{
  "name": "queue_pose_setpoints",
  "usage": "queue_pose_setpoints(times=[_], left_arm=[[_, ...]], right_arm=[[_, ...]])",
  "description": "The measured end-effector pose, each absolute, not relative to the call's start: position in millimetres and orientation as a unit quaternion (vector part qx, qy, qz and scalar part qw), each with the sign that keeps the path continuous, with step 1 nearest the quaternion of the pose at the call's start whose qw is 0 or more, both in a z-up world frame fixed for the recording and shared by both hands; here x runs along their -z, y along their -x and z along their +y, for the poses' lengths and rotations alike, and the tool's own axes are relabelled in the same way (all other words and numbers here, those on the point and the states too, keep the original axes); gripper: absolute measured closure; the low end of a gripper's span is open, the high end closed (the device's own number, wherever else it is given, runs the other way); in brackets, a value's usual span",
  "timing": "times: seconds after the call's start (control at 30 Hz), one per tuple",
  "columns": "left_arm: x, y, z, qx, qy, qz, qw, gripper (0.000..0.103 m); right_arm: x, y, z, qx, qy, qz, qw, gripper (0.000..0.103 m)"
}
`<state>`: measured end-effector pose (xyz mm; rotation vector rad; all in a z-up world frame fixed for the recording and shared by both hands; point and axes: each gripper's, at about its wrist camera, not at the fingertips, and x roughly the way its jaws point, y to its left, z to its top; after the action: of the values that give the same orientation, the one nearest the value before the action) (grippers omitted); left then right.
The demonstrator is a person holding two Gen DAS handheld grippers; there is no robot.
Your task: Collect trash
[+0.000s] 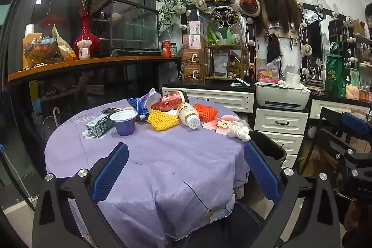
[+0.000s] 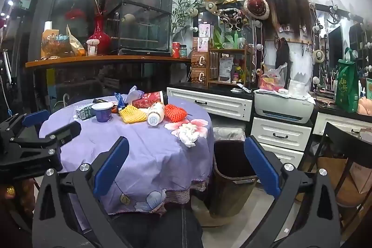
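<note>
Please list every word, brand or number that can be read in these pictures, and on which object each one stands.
"GEE": on the red cup lying on the table; its first letters are hidden.
"LIFE": printed upside down on the purple tablecloth.
Carton, white bottle, brown boxes, green bag: too blurred.

Left wrist view: looks forward and slightly down along its own open jaws, from the near edge of the round table [image 1: 162,166]. Cloth fills the space between the jaws; the trash pile sits ahead of the tips, well apart. The bin [image 1: 272,145] shows just past the right-hand jaw.

Right wrist view: same heading, set further right and a little further back. The table [image 2: 151,155] lies ahead and toward its left-hand jaw; the bin [image 2: 232,169] stands between the jaws.

Shared: table, pile, bin, back counter, drawers. Each view catches the other gripper at its edge.
</note>
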<state>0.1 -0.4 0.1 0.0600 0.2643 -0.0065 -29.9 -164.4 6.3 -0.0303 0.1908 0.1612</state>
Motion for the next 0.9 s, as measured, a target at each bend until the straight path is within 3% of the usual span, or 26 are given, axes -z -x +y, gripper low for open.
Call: queue_pose_setpoints(times=[0.9], left_arm=[[-13.0, 1.6, 4.3, 0.005, -0.015, 0.123, 0.992, 0.005]], right_arm=[[-3.4, 29.9, -164.8, -0.082, 0.019, 0.102, 0.991, 0.005]])
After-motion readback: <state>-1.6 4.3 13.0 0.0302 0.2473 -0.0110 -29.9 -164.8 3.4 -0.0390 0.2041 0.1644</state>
